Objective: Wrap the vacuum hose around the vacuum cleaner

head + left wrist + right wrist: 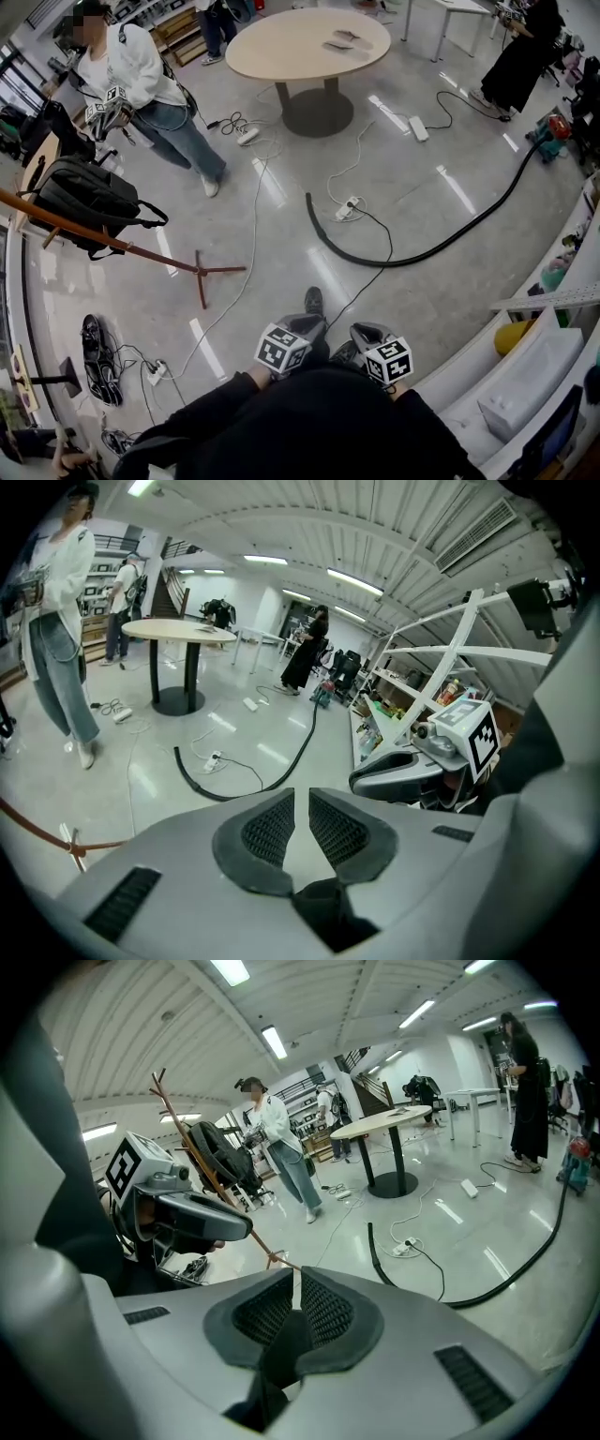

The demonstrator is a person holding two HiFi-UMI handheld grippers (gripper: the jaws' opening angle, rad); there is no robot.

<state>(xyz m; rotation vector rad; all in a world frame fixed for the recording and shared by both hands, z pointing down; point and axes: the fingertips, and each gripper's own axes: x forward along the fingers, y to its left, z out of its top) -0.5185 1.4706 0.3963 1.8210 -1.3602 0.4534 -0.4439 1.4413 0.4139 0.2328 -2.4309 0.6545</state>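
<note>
Left gripper (pixel 302 806) and right gripper (pixel 295 1290) were both closed on nothing, held side by side. The black vacuum hose (pixel 424 253) lay curved across the floor (pixel 281 234), well apart from them, running to the vacuum cleaner (pixel 551 131) by its far right edge.

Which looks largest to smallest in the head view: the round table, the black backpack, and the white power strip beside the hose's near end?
1. round table
2. black backpack
3. white power strip
The table stands farther from the camera than the backpack yet still looks larger, so this order seems safe.
</note>
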